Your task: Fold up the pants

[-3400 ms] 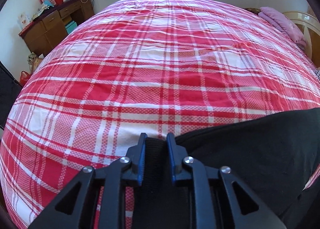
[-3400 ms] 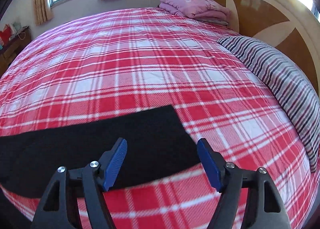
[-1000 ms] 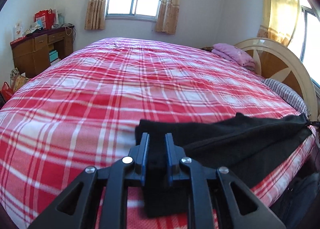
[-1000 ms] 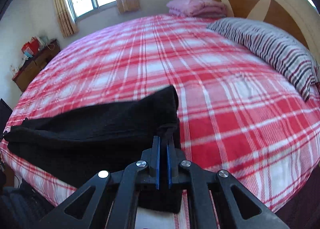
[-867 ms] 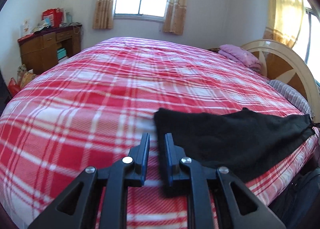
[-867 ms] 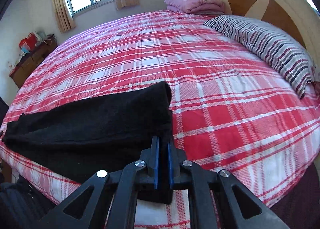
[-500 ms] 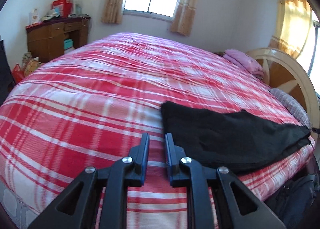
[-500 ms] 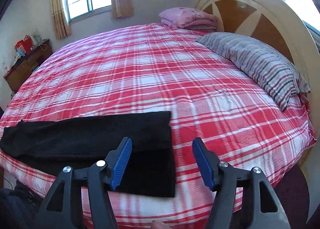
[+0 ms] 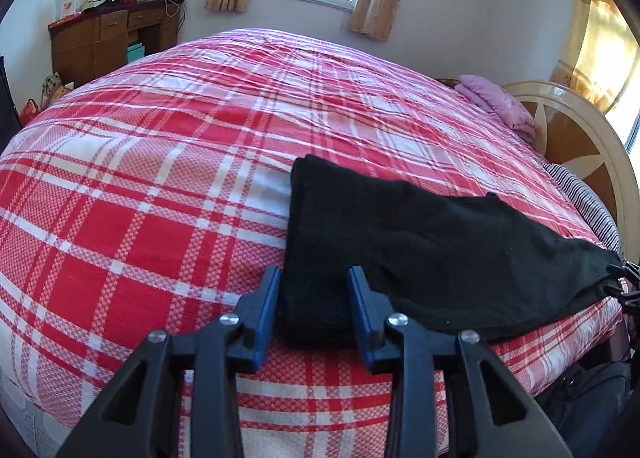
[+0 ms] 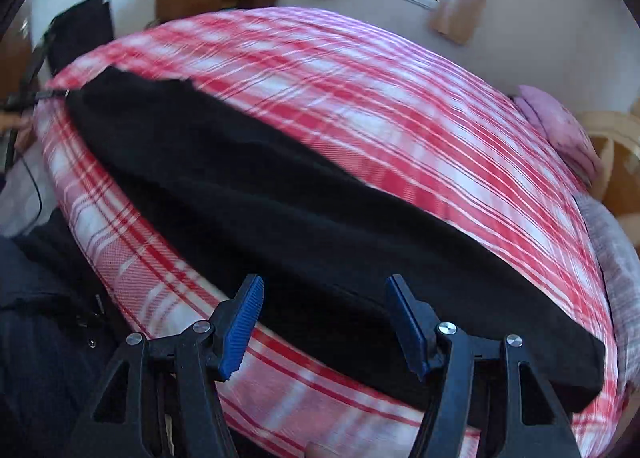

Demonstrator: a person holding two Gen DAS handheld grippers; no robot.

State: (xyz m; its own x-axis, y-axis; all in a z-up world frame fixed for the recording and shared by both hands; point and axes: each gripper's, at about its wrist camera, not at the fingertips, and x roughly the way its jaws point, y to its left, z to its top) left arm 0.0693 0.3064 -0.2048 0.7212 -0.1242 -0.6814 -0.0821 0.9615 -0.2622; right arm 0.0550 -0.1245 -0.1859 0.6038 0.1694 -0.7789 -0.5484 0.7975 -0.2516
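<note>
Left gripper point(image 9: 313, 308): jaws opening, pants point(image 9: 420, 258) end being framed between pads, not pinched. Right gripper point(image 10: 324, 324): jaws being held apart, nothing clamped, hovering over pants. Pants lying flat along near edge of bed point(image 9: 160, 178).

Black left gripper point(image 9: 313, 308) and right gripper point(image 10: 324, 322), blue ribbed fingers point(image 10: 240, 324), silver screws

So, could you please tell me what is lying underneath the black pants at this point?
The black pants lie flat on the red plaid bedspread, near the bed's front edge. The bedspread shows all around them; whatever lies directly beneath the cloth is covered and cannot be seen.
</note>
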